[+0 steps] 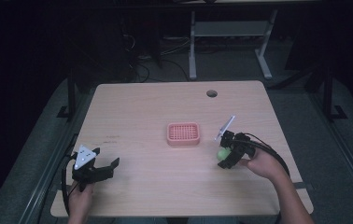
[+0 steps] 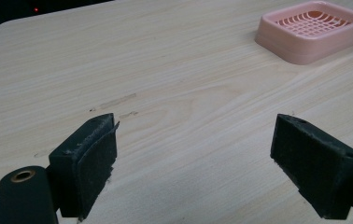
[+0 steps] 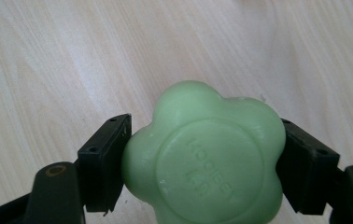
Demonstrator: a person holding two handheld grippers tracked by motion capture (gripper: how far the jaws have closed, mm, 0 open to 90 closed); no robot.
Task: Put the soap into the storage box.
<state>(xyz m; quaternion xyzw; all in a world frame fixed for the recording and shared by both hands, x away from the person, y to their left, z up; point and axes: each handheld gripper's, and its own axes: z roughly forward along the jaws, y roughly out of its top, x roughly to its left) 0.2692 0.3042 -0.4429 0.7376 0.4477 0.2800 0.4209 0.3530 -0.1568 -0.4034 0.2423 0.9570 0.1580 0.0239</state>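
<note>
A pale green flower-shaped soap (image 3: 205,161) sits between the jaws of my right gripper (image 3: 202,163), which is shut on it just over the wooden table. From above, the green soap (image 1: 222,154) and right gripper (image 1: 227,153) lie right of a pink slotted soap dish (image 1: 183,134) at the table's middle. My left gripper (image 1: 105,161) stands open near the front left, nothing between its black pads (image 2: 90,161). The pink dish (image 2: 312,30) shows far off at the upper right of the left gripper view.
The wooden table (image 1: 137,107) has a round cable hole (image 1: 211,93) near its far edge. A few scuff marks (image 2: 118,100) lie on the wood ahead of the left gripper. White desk legs (image 1: 192,51) stand on the dark floor beyond.
</note>
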